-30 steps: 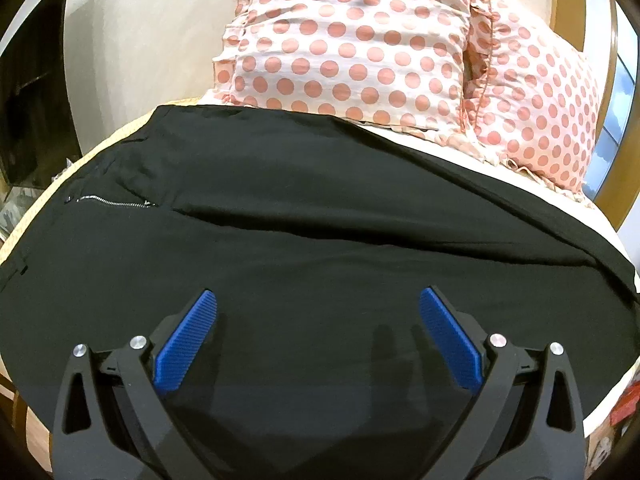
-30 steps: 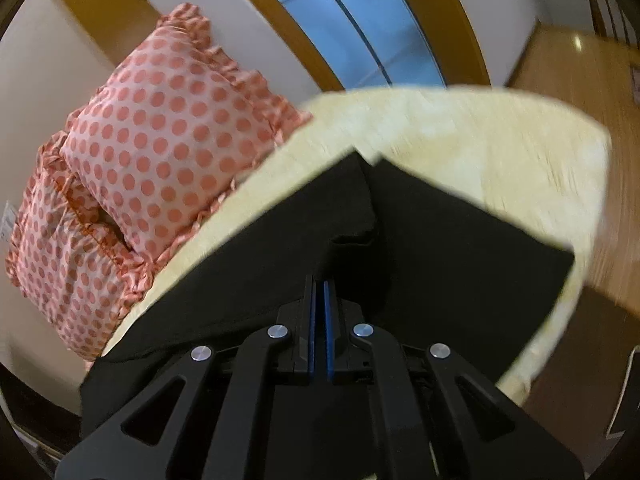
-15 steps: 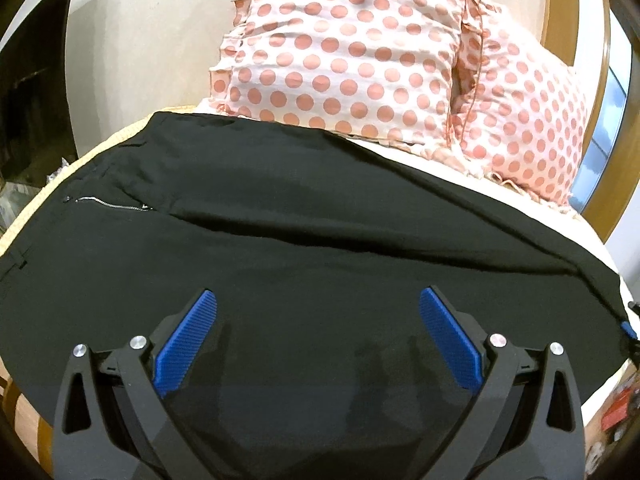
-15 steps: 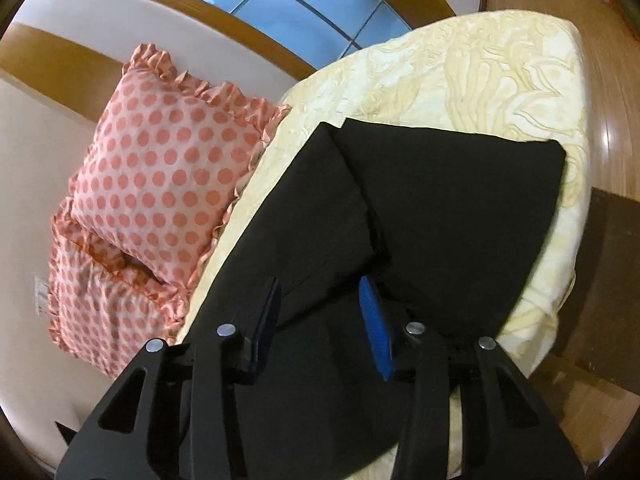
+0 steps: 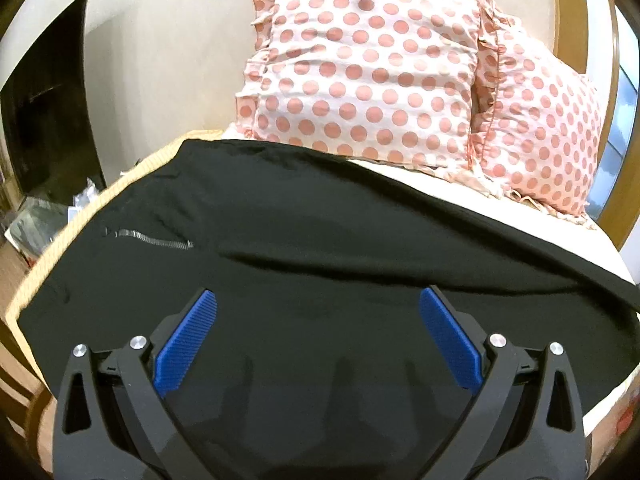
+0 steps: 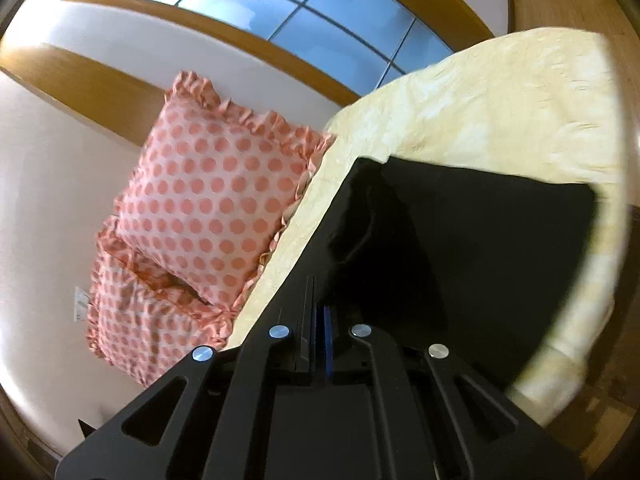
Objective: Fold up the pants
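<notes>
Left wrist view: left tool (image 5: pixel 318 316) spread wide over black pants (image 5: pixel 320 248) flat on bed (image 6: pixel 500 96), free to pin. Right tool (image 6: pixel 316 312) clamped on pant-leg fabric, probably for folding over.

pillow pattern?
Pale pink with salmon polka dots and a ruffled edge; the pillows show best in the left wrist view.
</notes>
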A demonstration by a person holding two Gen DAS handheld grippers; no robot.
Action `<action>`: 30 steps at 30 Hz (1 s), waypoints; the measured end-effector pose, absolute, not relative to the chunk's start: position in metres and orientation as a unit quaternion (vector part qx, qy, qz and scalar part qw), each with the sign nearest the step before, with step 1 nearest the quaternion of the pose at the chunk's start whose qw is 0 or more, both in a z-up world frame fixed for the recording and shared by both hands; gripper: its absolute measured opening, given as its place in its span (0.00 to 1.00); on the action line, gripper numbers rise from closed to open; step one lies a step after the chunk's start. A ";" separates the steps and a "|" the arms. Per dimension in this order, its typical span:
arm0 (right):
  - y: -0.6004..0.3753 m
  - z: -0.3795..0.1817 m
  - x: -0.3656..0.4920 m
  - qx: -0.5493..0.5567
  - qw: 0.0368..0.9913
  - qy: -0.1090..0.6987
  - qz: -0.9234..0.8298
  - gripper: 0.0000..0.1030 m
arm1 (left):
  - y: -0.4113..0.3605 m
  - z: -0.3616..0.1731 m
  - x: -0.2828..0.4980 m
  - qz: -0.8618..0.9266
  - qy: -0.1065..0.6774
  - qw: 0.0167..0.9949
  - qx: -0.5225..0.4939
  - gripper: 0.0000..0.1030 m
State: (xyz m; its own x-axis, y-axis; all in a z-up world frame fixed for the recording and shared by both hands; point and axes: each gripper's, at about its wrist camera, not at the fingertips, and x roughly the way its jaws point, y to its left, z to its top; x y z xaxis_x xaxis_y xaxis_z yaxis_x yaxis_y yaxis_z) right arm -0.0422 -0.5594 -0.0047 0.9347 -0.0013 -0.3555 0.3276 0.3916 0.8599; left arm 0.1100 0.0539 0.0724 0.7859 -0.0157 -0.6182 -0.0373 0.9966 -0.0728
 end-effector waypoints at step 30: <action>-0.577 -0.009 -0.029 0.504 0.836 0.194 -0.100 0.01 | 0.179 0.049 0.353 0.072 0.476 0.832 -0.274 0.12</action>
